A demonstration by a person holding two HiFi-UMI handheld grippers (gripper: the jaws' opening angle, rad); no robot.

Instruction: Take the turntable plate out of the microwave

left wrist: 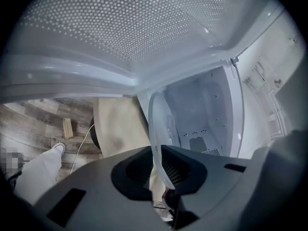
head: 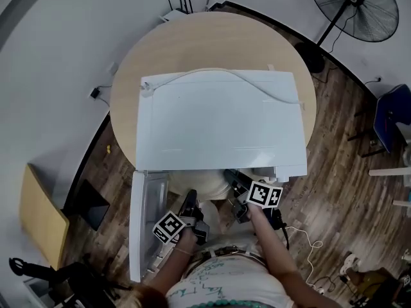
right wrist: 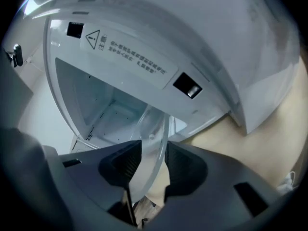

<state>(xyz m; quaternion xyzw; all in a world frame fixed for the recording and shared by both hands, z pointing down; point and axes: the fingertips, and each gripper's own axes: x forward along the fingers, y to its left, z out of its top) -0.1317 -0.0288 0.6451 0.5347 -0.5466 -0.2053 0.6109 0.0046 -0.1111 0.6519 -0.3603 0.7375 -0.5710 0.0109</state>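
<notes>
I'm at the lift-out stage. My left gripper (left wrist: 159,170) is pinched tight on the rim of the glass turntable plate (left wrist: 159,129), which stands tilted on edge at the mouth of the microwave (head: 218,120), seemingly clear of the cavity floor, though the see-through glass makes that hard to judge. My right gripper (right wrist: 153,165) straddles another part of the rim with its jaws spread and a gap beside the glass, so next I'd close it there and draw the plate straight out past the open door (head: 146,217).
</notes>
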